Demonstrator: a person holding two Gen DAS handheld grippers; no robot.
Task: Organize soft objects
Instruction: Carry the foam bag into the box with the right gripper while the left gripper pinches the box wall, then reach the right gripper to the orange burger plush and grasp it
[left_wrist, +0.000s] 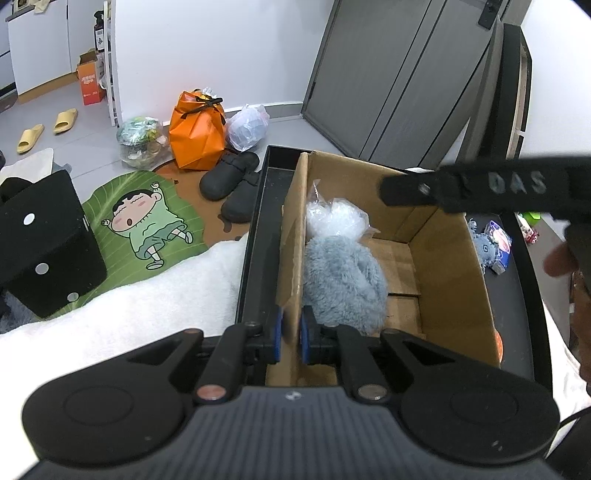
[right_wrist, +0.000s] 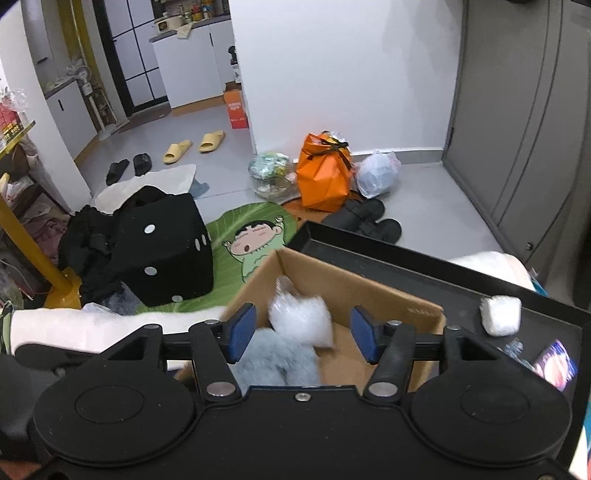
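A cardboard box (left_wrist: 454, 258) stands on a black tray (left_wrist: 255, 251). Inside lie a fluffy grey-blue soft thing (left_wrist: 341, 282) and a clear bag of white stuffing (left_wrist: 334, 218). My left gripper (left_wrist: 291, 338) is shut on the box's left wall. My right gripper (right_wrist: 302, 334) is open and empty, above the box (right_wrist: 369, 291), over the grey soft thing (right_wrist: 277, 363) and the white bag (right_wrist: 301, 319). A white foam block (right_wrist: 500, 315) lies on the tray (right_wrist: 424, 273) right of the box. A small blue plush (left_wrist: 485, 249) lies on the tray beside a colourful packet (left_wrist: 500, 245).
A white fluffy blanket (left_wrist: 129, 302) lies left of the tray. On the floor are a black dice cube (right_wrist: 166, 251), a green cartoon mat (left_wrist: 147, 225), dark slippers (left_wrist: 232, 184), an orange bag (left_wrist: 197, 129) and plastic bags. A grey cabinet (left_wrist: 399, 74) stands behind. A person's face shows at the right edge.
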